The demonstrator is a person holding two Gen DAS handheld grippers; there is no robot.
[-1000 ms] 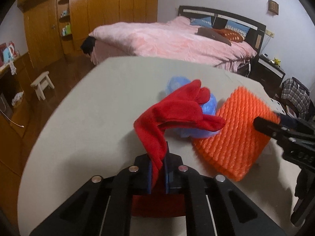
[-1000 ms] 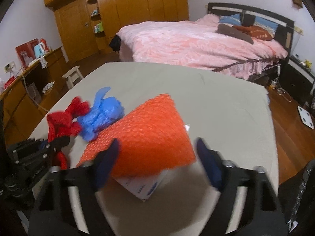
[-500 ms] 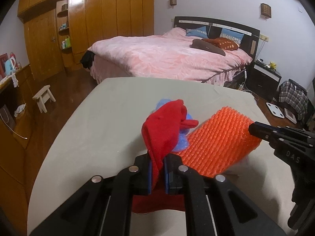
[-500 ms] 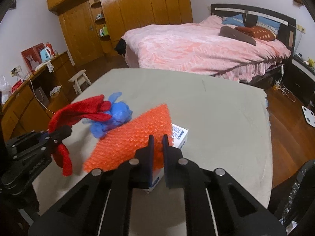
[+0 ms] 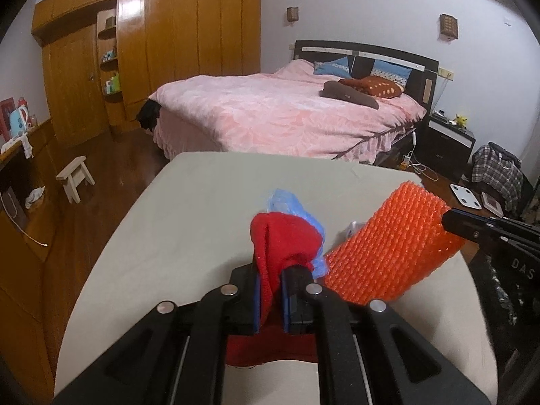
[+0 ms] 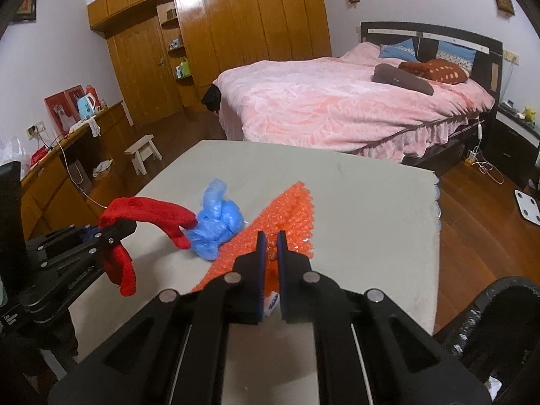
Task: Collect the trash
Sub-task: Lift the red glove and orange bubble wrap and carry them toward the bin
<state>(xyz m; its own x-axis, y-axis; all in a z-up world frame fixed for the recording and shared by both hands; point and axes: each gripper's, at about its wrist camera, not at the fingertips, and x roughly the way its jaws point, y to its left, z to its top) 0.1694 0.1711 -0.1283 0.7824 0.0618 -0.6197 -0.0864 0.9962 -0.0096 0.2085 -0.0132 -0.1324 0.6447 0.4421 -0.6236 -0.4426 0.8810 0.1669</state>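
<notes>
Tabletop (image 6: pixel 354 202): pale beige surface in a bedroom, carrying the trash items.
Left gripper (image 5: pixel 270 298): black, its blue-padded fingers (image 5: pixel 257 300) closed tight on a red knitted cloth.
Red knitted cloth (image 5: pixel 287 239): clamped near its middle; one end rises above the left gripper and droops forward, the other hangs below the fingers. In the right wrist view the cloth (image 6: pixel 148 214) arches from the left gripper (image 6: pixel 111 233) toward the blue bag, its tip touching or just over it.
Crumpled blue plastic bag (image 6: pixel 217 217): lying on the tabletop, between the red cloth and the orange sheet; in the left wrist view it (image 5: pixel 287 204) shows just behind the cloth.
Right gripper (image 6: pixel 270 263): black, fingers (image 6: pixel 282 263) closed on the near edge of an orange bubble-wrap sheet.
Orange bubble-wrap sheet (image 6: pixel 290 216): pinched at its near edge, the rest stretching away over the tabletop; in the left wrist view it (image 5: pixel 388 253) stands tilted, with the right gripper (image 5: pixel 449 217) at its upper right edge.
White printed box (image 6: pixel 271 302): only a corner shows below the right gripper's fingers, under the sheet.
Black bin (image 6: pixel 499 330): at lower right beside the tabletop, lined with a dark bag.
Background: bed with pink cover (image 6: pixel 337 101), wooden wardrobe (image 6: pixel 236 33), small white stool (image 6: pixel 143 153).
</notes>
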